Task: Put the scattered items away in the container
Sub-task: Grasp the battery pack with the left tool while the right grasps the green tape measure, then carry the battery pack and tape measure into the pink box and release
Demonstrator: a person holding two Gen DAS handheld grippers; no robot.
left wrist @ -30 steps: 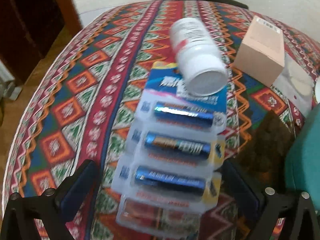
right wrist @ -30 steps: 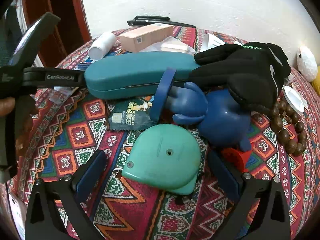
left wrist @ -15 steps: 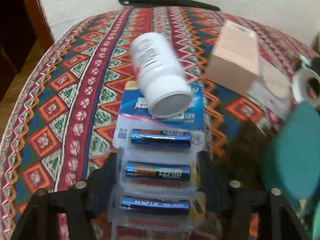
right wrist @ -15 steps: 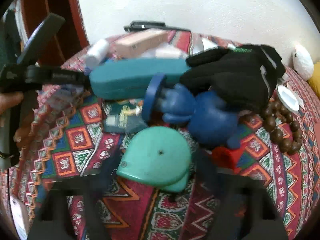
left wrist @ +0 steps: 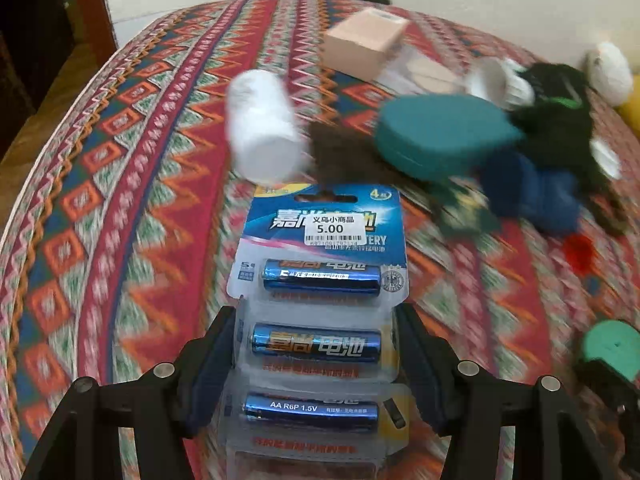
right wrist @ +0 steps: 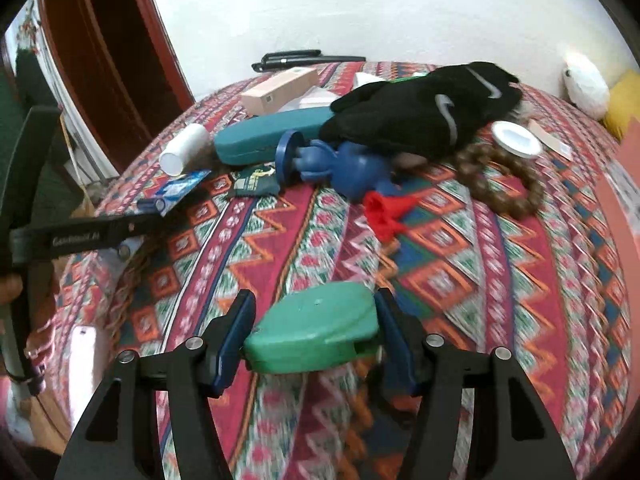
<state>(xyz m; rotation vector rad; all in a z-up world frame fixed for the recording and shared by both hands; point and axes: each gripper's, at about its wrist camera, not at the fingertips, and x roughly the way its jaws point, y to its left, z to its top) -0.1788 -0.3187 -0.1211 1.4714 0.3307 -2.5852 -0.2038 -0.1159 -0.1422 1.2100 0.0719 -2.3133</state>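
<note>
1. Going by what lies out, I judge the tidy-up barely started. On the patterned cloth [right wrist: 500, 280] the black glove [right wrist: 424, 112] is the biggest thing, and I'll use it as my landmark. Tucked against its left end is the teal case [right wrist: 264, 140]. The blue figure [right wrist: 336, 164] lies just in front of the glove, the bead bracelet [right wrist: 500, 184] in front of its right end, and the red piece [right wrist: 386, 210] just beyond the figure toward me. The tan box [right wrist: 280, 88] sits behind the glove to its left, and the white bottle [right wrist: 184, 148] is well left of it, past the case. All of these are still loose.

2. Two items are in hand. My left gripper [left wrist: 316, 344] is clamped on the battery pack [left wrist: 320, 304], lifted well left of the glove. My right gripper [right wrist: 314, 328] is closed on the green tape measure [right wrist: 312, 330], held well in front of the glove, clear of the cloth.

3. The container itself shows in neither view, so I cannot tell where these two must go.

4. The right wrist view gives me the whole spread, and the other gripper holding the pack edge-on at far left. The left wrist view alone shows the pack's printed face, price sticker and cells. Its background is blurred.
</note>
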